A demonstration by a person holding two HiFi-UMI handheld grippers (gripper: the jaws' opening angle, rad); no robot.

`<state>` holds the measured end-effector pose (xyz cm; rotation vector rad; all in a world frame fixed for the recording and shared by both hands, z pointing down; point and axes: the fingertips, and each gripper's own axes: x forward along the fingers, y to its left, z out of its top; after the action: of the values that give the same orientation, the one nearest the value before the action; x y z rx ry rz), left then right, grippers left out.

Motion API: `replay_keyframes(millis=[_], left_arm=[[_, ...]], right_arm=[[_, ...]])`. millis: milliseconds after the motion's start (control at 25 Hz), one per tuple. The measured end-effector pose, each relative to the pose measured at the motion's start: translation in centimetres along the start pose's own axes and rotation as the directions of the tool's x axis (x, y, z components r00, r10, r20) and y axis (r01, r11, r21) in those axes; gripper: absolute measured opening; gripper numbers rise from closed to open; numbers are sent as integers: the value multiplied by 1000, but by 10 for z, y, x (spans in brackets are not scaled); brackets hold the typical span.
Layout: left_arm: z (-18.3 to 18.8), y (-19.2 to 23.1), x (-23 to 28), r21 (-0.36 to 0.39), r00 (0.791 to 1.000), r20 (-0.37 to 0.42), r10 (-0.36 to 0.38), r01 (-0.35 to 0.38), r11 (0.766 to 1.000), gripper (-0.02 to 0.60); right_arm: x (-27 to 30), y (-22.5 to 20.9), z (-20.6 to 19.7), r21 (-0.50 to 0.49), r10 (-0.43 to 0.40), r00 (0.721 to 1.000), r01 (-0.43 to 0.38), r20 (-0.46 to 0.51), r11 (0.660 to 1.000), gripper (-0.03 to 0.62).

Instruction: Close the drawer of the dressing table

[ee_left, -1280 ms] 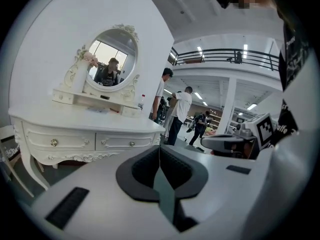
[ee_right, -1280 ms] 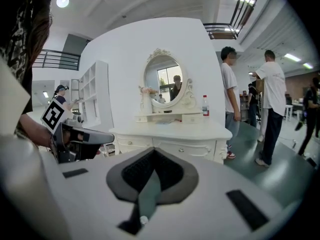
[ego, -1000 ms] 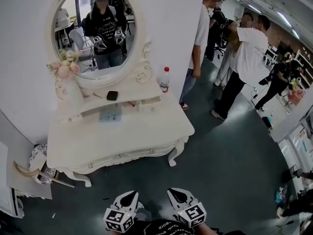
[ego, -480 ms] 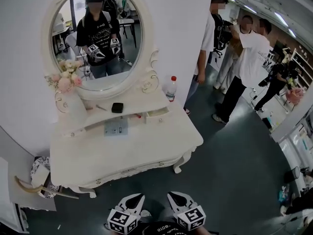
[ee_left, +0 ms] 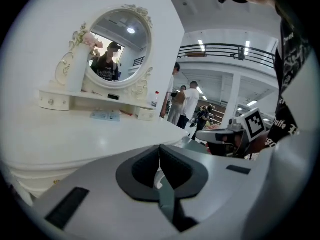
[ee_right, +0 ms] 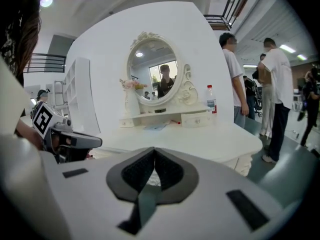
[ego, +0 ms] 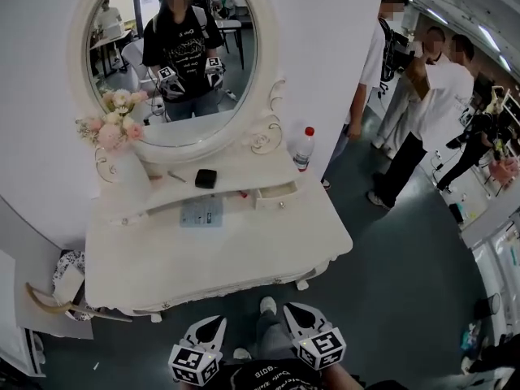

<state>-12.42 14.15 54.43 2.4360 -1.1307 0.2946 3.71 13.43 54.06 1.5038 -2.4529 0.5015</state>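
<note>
The white dressing table [ego: 244, 258] with an oval mirror [ego: 175, 63] stands in front of me. Its small right-hand shelf drawer [ego: 275, 196] is pulled out a little; it also shows in the right gripper view [ee_right: 196, 118] and the left gripper view [ee_left: 145, 114]. My left gripper [ego: 214, 323] and right gripper [ego: 292, 310] hang side by side below the table's front edge, well short of the drawer. Both are shut with nothing between the jaws, as seen up close on the left gripper [ee_left: 159, 146] and the right gripper [ee_right: 154, 149].
On the shelf stand a white vase with pink flowers [ego: 122, 157], a black box [ego: 205, 178] and a red-capped bottle [ego: 303, 148]. A printed card [ego: 201, 211] lies on the tabletop. Several people [ego: 422, 112] stand on the right. Clutter [ego: 65, 287] sits on the floor at left.
The view and both grippers have moved closer to the dressing table, which now fills more of the head view. Both grippers stay shut.
</note>
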Motion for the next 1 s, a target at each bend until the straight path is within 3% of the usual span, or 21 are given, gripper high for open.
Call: replay_keyframes(millis=[160, 440, 800, 920, 1000], left_arm=[[18, 18, 20, -62, 998, 23, 50, -49, 997, 17], [52, 36, 75, -56, 995, 33, 98, -96, 994, 17], [97, 52, 139, 51, 985, 18, 174, -175, 983, 17], [106, 54, 155, 16, 982, 33, 186, -187, 982, 17], [108, 55, 162, -23, 980, 43, 196, -195, 980, 17]], right_arm=[[30, -34, 27, -34, -3, 1000, 3, 2, 999, 12], [84, -86, 57, -49, 36, 999, -37, -17, 998, 12], [142, -149, 90, -98, 35, 999, -38, -35, 994, 14], [156, -163, 93, -96, 42, 998, -47, -51, 994, 15], [164, -170, 92, -82, 51, 996, -57, -68, 995, 52]])
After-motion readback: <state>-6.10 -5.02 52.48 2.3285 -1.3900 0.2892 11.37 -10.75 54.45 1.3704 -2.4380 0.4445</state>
